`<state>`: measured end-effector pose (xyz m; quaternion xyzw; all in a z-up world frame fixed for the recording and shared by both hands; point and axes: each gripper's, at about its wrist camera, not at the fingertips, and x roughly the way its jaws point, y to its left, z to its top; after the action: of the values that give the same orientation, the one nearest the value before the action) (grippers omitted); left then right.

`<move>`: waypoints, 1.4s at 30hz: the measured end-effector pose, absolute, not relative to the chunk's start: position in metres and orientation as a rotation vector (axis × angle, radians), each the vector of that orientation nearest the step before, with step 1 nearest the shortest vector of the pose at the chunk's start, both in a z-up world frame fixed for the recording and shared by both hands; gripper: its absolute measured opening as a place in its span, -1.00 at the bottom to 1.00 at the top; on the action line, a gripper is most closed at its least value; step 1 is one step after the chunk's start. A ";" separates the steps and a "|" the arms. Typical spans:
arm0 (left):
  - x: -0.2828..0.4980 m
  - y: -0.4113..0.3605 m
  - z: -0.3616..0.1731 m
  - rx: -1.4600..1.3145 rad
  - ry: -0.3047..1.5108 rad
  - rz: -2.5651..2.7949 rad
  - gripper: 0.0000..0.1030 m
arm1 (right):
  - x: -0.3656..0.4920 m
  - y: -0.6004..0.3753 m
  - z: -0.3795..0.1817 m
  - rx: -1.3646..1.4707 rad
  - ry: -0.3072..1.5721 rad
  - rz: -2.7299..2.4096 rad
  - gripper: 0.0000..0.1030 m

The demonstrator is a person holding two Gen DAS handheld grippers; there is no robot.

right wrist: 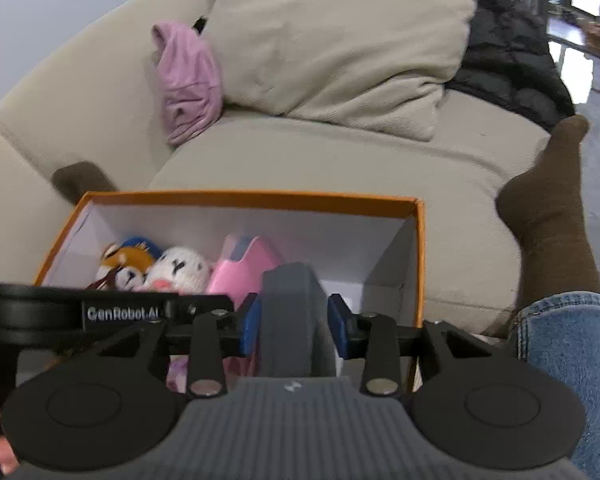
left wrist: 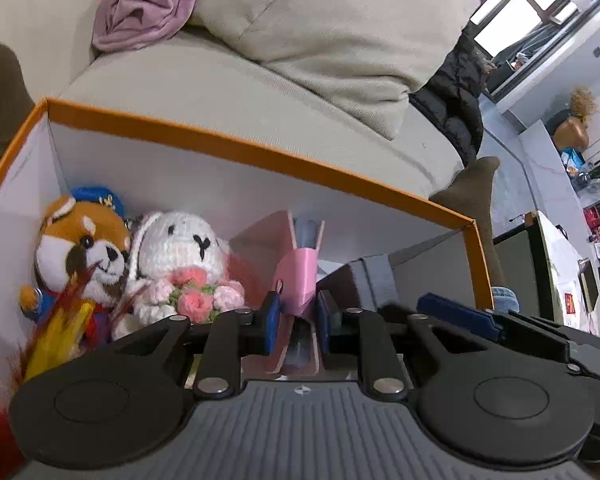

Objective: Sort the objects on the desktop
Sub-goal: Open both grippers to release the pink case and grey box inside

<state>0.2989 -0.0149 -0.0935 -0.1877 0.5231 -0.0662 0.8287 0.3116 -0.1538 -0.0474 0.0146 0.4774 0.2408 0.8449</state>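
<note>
An orange-rimmed white box (left wrist: 260,152) sits in front of a sofa. Inside it are a red panda plush (left wrist: 84,248), a white knitted bunny (left wrist: 180,248) holding pink flowers, and a red-yellow feather toy (left wrist: 56,336). My left gripper (left wrist: 297,320) is shut on a pink case (left wrist: 296,276) standing in the box. My right gripper (right wrist: 294,328) is inside the box (right wrist: 252,197) too. A dark grey case (right wrist: 292,300) stands between its blue pads with a slight gap on each side, so the jaws are open. The grey case (left wrist: 374,280) is right of the pink one (right wrist: 240,268).
Behind the box is a beige sofa (right wrist: 300,160) with a large cushion (right wrist: 340,40), a pink cloth (right wrist: 188,76) and a black jacket (right wrist: 508,52). A person's brown-socked foot (right wrist: 548,208) and jeans leg (right wrist: 572,360) are at the right. The box walls hem in both grippers.
</note>
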 end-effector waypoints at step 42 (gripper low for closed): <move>0.298 0.016 -0.065 -0.446 1.043 -0.203 -0.64 | 0.286 -0.070 -0.096 -1.046 0.769 1.046 -0.18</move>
<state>0.2985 0.0157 -0.0647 -0.2110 0.4933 -0.0959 0.8384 0.2860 -0.0699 -0.0961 -0.4645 0.3414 0.4646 0.6722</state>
